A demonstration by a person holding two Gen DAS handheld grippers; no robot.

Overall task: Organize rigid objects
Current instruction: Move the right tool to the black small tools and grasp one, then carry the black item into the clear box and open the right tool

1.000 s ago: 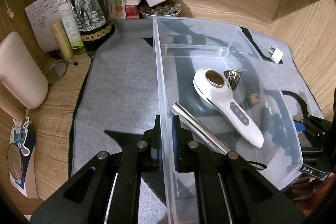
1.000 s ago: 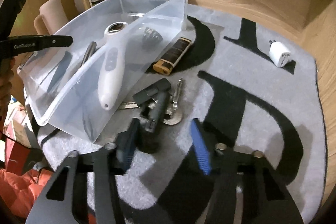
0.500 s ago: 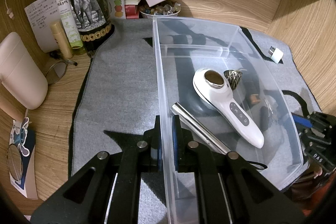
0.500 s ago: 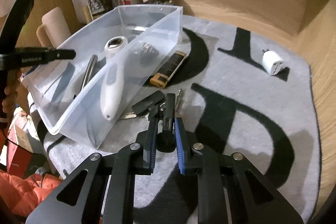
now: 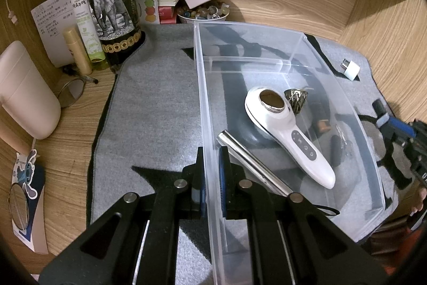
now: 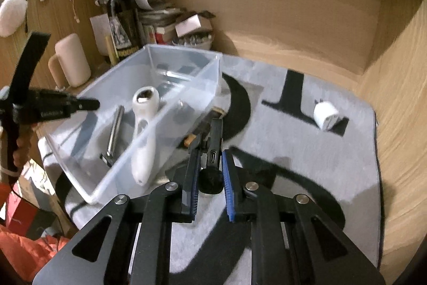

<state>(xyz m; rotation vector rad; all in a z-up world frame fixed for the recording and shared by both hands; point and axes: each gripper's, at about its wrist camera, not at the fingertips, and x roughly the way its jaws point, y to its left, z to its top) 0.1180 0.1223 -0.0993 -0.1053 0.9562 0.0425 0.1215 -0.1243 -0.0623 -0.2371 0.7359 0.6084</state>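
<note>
The right hand-held gripper (image 6: pixel 210 175) squeezes a dark gadget (image 6: pixel 214 148). The left hand-held gripper (image 5: pixel 212 178) pinches the bin (image 5: pixel 331 76) wall. Next, I think, the gadget goes into the bin.

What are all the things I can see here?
Clear bin: one, see-through, on the mat.
White handheld device: one, white, in the bin.
Metal rod: one, silver, in the bin.
Black device: one, black, in the right gripper.
Plug adapter: one, white, on the mat.
Mat: one, grey and black, on the wooden desk.
Wine bottle: one, dark, back left.
Left gripper: black, clamped on the bin wall.
Right gripper: black, blue pads.
</note>
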